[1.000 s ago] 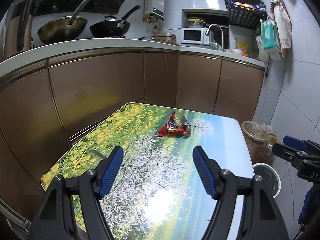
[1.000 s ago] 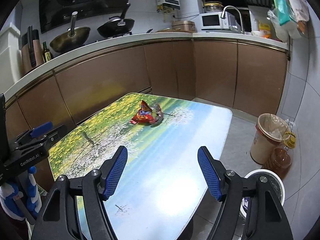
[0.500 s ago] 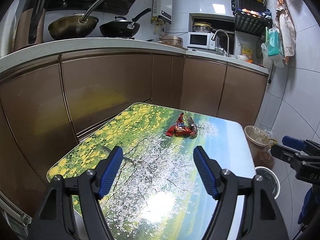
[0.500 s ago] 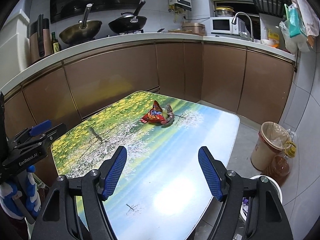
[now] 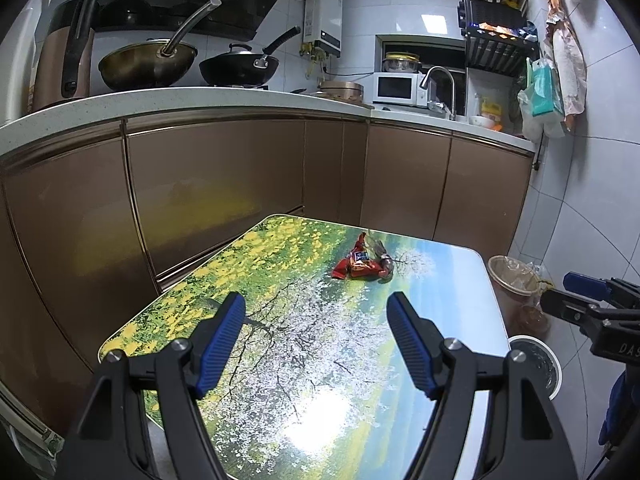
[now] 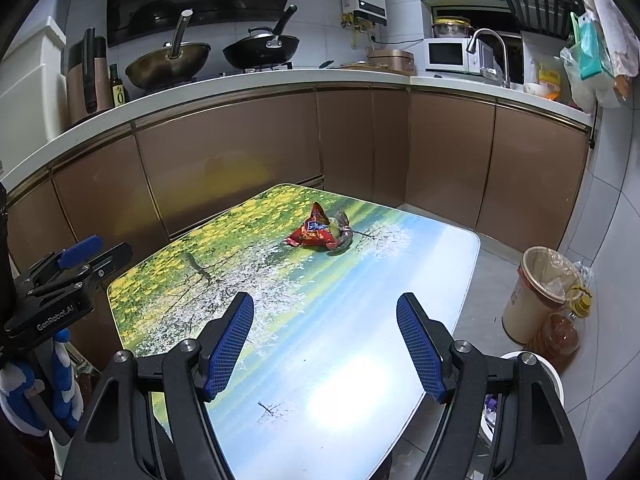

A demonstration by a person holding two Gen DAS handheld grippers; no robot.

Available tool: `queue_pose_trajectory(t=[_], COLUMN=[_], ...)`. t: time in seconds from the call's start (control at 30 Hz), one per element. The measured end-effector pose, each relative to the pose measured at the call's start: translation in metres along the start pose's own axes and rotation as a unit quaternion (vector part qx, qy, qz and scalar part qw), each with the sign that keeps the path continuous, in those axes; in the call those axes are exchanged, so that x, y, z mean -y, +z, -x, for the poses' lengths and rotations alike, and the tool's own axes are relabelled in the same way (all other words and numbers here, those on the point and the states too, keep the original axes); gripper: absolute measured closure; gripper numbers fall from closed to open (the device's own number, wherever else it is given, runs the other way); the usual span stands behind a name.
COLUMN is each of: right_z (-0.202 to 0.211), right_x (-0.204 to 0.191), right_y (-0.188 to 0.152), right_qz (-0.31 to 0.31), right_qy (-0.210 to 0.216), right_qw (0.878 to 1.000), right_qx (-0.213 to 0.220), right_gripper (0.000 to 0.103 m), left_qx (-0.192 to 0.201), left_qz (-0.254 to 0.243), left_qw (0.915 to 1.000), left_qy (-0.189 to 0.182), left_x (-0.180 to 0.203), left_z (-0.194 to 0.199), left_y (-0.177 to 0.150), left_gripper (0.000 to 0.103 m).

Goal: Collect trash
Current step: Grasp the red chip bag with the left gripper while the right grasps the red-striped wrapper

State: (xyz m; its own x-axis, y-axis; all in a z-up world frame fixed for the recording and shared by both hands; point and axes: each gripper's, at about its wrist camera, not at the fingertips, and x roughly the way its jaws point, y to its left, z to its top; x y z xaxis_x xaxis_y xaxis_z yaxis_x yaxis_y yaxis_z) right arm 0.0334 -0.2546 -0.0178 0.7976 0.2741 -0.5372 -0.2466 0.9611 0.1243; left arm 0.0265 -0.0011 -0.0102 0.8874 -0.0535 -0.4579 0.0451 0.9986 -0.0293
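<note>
**Kitchen table, one wrapper, both grippers empty**

On the counter at far left: a brown thermos jug (image 6: 86,80) with a small green bottle (image 6: 119,94) just beside it. Next along, a brass-coloured wok (image 6: 168,62) and a black wok (image 6: 260,50), both on the hob, handles raised.

Below the counter: a run of bronze cabinet doors (image 6: 224,176) curving round the corner.

Left gripper (image 5: 316,344): blue pads spread wide, nothing between them, held above the near end of the table (image 5: 460,320). From the right wrist view, its body shows at the left edge, beside a blue-and-white gloved hand (image 6: 64,384).

Table: glossy top printed with yellow flowers, white blossom and sky. Strong glare near the front edge.

Trash: one crumpled red snack wrapper (image 6: 316,234) lying flat toward the far end of the table, roughly mid-width, with a greyish crumpled scrap (image 6: 344,226) touching its right side. Well apart from both grippers.

Right gripper (image 6: 326,348): blue pads likewise released and wide apart, gripping nothing, above the near right part of the table.

Back counter, right of centre: white microwave (image 6: 452,56), then a curved tap (image 6: 490,50).

Floor at right of table: a lined beige waste bin (image 6: 536,300), an amber oil bottle (image 6: 560,336) touching it, and a white round container (image 5: 538,364) nearer the camera.
</note>
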Motion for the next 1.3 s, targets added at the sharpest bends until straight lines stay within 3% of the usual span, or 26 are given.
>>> queue_pose_trajectory(t=[0.4, 0.8, 1.03, 1.3], right_z=[-0.035, -0.082, -0.116, -0.164], right_x=[0.011, 0.022, 0.033, 0.046], right_y=[-0.001, -0.002, 0.005, 0.024], right_qz=[-0.013, -0.026, -0.028, -0.032], right_qy=[0.0, -0.005, -0.006, 0.012], right_qw=[1.0, 0.998, 0.997, 0.996], right_qx=[-0.024, -0.057, -0.073, -0.079], right_gripper=[0.03, 0.03, 0.03, 0.03], left_qx=[-0.021, -0.071, -0.116, -0.146], left_qz=[-0.023, -0.029, -0.015, 0.019], left_qw=[0.9995, 0.997, 0.9928, 0.9838], left_qy=[0.003, 0.007, -0.023, -0.102], left_x=[0.008, 0.003, -0.01, -0.015], left_z=[-0.029, -0.085, -0.128, -0.188], left_y=[-0.002, -0.013, -0.021, 0.001], left_gripper=[0.031, 0.031, 0.031, 0.031])
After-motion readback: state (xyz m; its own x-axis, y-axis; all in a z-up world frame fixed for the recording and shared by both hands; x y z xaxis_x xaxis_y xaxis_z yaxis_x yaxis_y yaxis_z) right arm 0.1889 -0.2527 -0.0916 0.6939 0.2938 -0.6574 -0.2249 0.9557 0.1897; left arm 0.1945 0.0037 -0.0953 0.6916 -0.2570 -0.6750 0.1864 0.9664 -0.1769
